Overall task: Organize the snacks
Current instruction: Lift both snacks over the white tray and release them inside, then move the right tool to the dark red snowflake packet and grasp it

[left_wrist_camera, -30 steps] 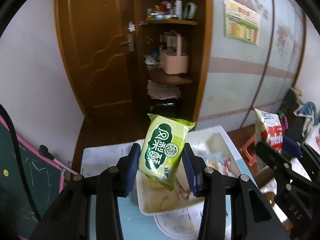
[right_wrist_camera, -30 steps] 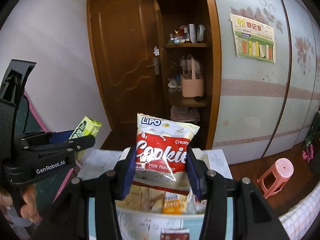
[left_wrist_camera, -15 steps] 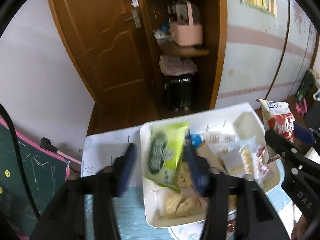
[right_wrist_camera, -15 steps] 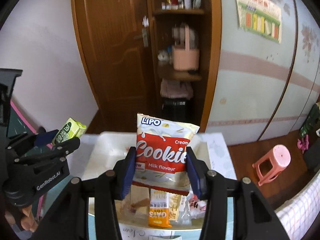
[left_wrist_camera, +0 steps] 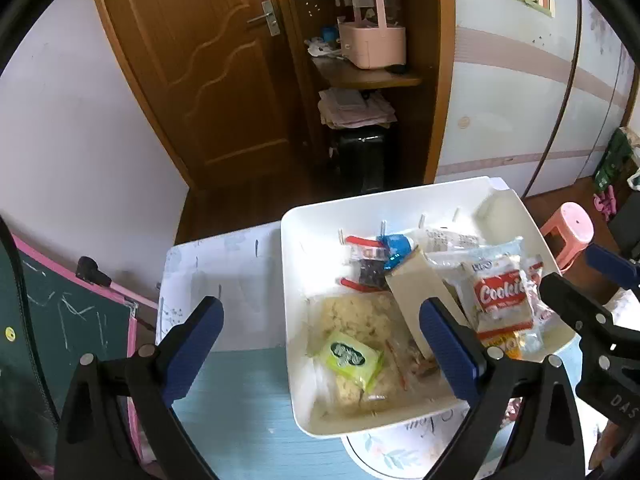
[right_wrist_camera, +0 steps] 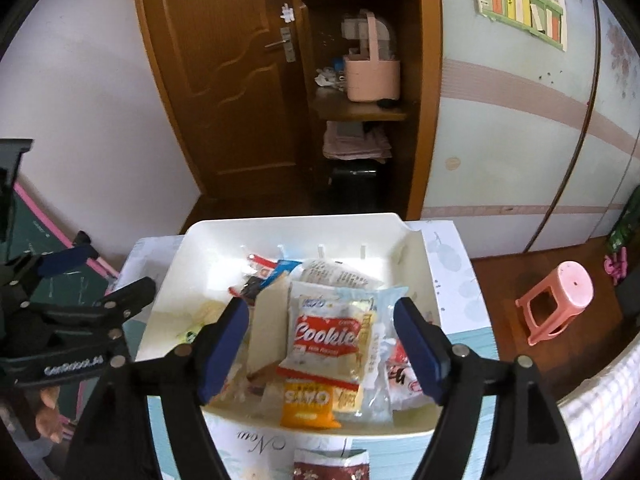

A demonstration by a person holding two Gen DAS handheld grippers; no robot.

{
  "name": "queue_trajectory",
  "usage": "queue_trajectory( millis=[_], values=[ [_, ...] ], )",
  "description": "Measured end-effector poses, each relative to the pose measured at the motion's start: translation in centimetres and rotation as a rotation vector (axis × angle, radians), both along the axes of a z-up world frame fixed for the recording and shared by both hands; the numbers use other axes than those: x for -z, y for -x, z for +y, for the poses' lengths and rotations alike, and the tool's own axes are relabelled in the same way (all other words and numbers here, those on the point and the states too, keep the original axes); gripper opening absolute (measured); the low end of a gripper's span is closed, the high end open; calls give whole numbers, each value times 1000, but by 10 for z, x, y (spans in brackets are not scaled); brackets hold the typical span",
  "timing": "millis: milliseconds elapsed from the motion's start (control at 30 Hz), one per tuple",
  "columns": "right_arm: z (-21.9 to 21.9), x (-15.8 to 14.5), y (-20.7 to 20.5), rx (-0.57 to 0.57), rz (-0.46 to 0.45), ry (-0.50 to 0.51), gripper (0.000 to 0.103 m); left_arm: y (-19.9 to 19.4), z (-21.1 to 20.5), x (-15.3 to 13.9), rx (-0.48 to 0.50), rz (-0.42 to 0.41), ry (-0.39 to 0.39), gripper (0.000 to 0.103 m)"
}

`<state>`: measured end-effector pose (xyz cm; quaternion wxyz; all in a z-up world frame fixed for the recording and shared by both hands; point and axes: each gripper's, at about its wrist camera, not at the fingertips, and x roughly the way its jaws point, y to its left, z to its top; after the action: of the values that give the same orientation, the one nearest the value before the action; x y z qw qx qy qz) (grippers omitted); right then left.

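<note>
Inside white rectangular plastic bin (left_wrist_camera: 400,208): green snack packet (left_wrist_camera: 350,357) and red-white Cookie packet (right_wrist_camera: 326,336) now dropped. Left gripper (left_wrist_camera: 320,344), right gripper (right_wrist_camera: 320,340) fingers spread, empty above bin. Both placements apparently done.

Both grippers released: green packet (left_wrist_camera: 351,357) and cookie pack (right_wrist_camera: 327,336) now in bin (right_wrist_camera: 208,236).

I count two claws of mine, the left gripper (left_wrist_camera: 322,334) and the right gripper (right_wrist_camera: 320,340), both spread wide with nothing between the pads. One white bin (left_wrist_camera: 296,248) holds one green snack packet (left_wrist_camera: 350,356), one red Cookie packet (right_wrist_camera: 326,336), one orange oats packet (right_wrist_camera: 308,402) and one tan card (left_wrist_camera: 418,296). Its other clear wrappers overlap too much to count; beyond stand one pink stool (right_wrist_camera: 560,300) and one pink basket (left_wrist_camera: 374,46).
</note>
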<state>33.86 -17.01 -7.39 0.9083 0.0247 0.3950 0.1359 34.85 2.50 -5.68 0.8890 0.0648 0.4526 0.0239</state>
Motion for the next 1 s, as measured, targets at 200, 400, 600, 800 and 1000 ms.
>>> queue_trajectory(
  millis=[200,400,600,800,1000],
  values=[
    [6,-12,23,-26,-28,13,76,22,-1,-8,15,-11,7,98],
    [8,-31,52,-37,-73,26,76,50,1,-28,28,-38,7,98],
    [9,-46,84,-59,-102,47,76,88,4,-50,41,-77,27,98],
    [8,-52,121,-100,-129,71,76,127,8,-57,55,-95,55,98],
    [1,-35,150,-180,-101,120,76,157,11,-37,68,-68,109,98]
  ],
)
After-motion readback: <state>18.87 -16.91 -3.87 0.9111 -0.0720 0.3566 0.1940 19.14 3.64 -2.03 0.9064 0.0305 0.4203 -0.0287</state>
